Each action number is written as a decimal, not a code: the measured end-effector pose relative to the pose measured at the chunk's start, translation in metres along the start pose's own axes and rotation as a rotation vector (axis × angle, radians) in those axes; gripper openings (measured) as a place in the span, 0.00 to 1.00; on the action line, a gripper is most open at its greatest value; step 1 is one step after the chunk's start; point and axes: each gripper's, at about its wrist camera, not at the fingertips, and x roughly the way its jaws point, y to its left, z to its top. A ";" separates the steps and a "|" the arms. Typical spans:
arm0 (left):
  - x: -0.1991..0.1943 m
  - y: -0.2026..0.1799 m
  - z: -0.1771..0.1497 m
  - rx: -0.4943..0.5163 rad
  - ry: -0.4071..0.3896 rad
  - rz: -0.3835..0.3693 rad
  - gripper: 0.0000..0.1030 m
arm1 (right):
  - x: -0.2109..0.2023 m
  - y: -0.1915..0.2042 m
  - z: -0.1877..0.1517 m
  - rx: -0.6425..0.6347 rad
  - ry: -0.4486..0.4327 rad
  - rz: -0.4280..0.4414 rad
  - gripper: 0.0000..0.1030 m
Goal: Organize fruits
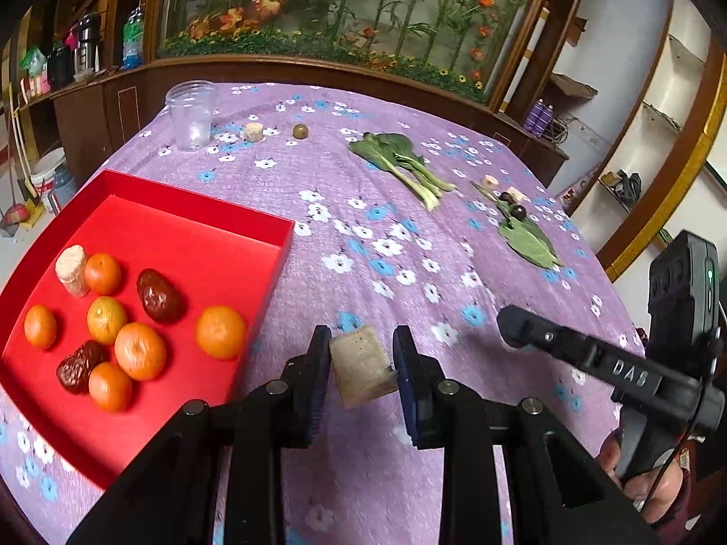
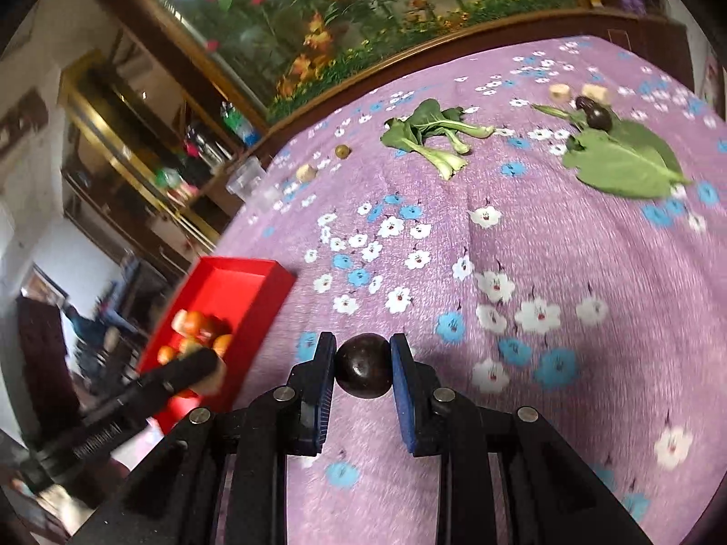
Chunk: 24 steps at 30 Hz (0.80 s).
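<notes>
My left gripper (image 1: 362, 349) is shut on a beige chunk of fruit (image 1: 361, 365), held just right of the red tray (image 1: 150, 200). In the tray lie several oranges (image 1: 221, 331), two dark red dates (image 1: 160, 296) and a pale cylinder piece (image 1: 72, 269). My right gripper (image 2: 363, 354) is shut on a dark round fruit (image 2: 363, 365) above the purple cloth; in the left wrist view its fingers (image 1: 515, 324) reach in from the right. Another dark fruit (image 2: 599, 116) rests by a big leaf (image 2: 624, 161). A small green fruit (image 1: 300, 131) lies at the far side.
Bok choy (image 1: 402, 159) lies mid-table, with two pale cut pieces (image 2: 560, 91) beyond the leaf. A clear plastic jar (image 1: 190, 113) and a pale piece (image 1: 253, 131) stand at the far left. Wooden cabinets and a planted glass case ring the table. A hand (image 1: 654, 486) grips the right tool.
</notes>
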 end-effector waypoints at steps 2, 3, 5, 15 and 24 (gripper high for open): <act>-0.006 -0.005 -0.005 0.018 -0.014 0.017 0.26 | -0.005 0.002 -0.003 0.023 -0.006 0.027 0.25; -0.009 -0.007 -0.006 0.027 -0.020 0.029 0.26 | -0.008 0.004 -0.004 0.027 -0.008 0.033 0.25; -0.014 -0.011 -0.009 0.044 -0.034 0.057 0.26 | -0.013 0.007 -0.008 0.024 -0.015 0.035 0.25; -0.036 -0.034 -0.025 0.153 -0.117 0.197 0.26 | -0.025 0.029 -0.026 -0.035 -0.027 0.014 0.25; -0.044 -0.039 -0.031 0.180 -0.139 0.245 0.26 | -0.033 0.056 -0.037 -0.142 -0.053 -0.027 0.26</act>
